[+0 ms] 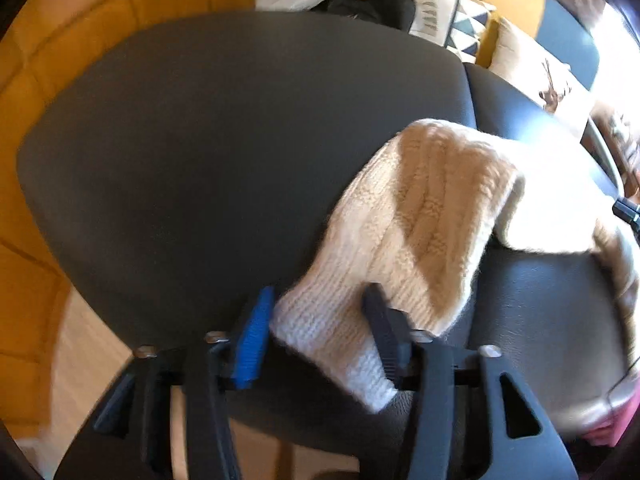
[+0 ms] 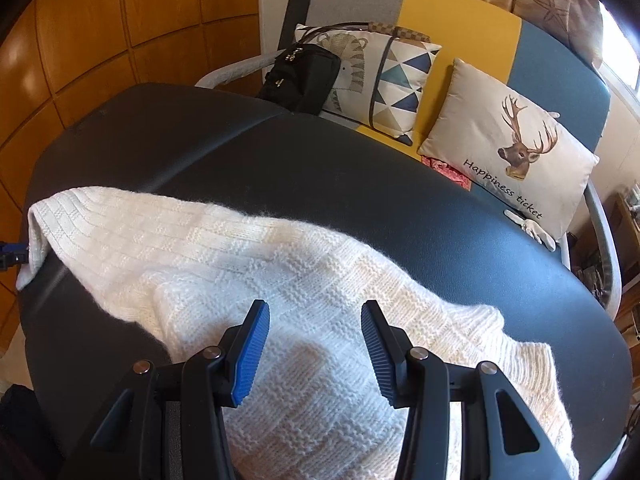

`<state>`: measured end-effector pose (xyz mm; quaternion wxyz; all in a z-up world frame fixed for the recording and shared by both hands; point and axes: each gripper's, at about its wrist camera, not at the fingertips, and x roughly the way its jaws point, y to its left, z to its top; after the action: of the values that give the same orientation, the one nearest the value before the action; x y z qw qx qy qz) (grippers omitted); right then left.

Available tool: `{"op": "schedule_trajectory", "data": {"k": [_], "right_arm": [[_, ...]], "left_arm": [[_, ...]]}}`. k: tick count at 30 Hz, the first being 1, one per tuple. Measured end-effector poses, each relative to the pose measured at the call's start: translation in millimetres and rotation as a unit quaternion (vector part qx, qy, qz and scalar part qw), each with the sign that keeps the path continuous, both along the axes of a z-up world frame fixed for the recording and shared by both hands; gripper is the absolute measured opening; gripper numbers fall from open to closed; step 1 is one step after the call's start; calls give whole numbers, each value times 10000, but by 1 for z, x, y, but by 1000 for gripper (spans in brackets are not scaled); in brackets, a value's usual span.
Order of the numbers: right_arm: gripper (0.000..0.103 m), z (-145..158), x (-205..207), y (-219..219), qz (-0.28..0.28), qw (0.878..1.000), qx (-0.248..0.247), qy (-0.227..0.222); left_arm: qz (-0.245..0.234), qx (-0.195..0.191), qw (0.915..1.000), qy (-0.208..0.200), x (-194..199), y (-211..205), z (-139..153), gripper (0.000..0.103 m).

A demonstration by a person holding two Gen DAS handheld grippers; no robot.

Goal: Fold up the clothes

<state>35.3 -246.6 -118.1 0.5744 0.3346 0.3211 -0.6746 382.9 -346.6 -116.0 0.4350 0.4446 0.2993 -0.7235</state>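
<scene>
A cream knitted sweater [image 2: 240, 264] lies spread across a dark padded table [image 2: 360, 184]. In the left wrist view one sleeve [image 1: 432, 208] runs toward me, and its ribbed cuff [image 1: 320, 344] sits between the fingers of my left gripper [image 1: 320, 292]. The blue pad [image 1: 256, 332] stands at the cuff's edge and the black pad [image 1: 384, 328] lies over the knit; the cuff looks flat, not pinched. That gripper also shows at the left edge of the right wrist view [image 2: 10, 258], beside the sleeve end. My right gripper [image 2: 314, 306] hovers open over the sweater's body, nothing between its pads.
Behind the table stands a sofa with a deer cushion [image 2: 508, 160], a triangle-patterned cushion [image 2: 384, 80] and a black bag [image 2: 304, 76]. A white glove [image 2: 532, 228] lies by the deer cushion. Wood panelling [image 2: 100, 40] lines the left. The table's left half [image 1: 200, 160] is bare.
</scene>
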Motion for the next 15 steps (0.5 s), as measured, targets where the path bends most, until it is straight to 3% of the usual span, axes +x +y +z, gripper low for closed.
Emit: {"op": "schedule_trajectory", "data": {"k": [1, 4, 8, 11, 15], "right_arm": [[48, -1, -1, -1, -32, 10000, -1, 3], [48, -2, -8, -4, -151, 9999, 6, -32], [48, 5, -26, -17, -370, 9993, -55, 62], [48, 0, -41, -37, -456, 9987, 183, 125], [48, -29, -52, -68, -420, 9952, 849, 265]], "left_arm": [[41, -35, 10000, -42, -4, -2, 2, 15], [229, -450, 9981, -343, -17, -17, 10, 13], [519, -753, 9951, -373, -8, -52, 24, 13], [711, -980, 9909, -585, 0, -78, 34, 13], [785, -301, 9935, -764, -3, -106, 12, 18]]}}
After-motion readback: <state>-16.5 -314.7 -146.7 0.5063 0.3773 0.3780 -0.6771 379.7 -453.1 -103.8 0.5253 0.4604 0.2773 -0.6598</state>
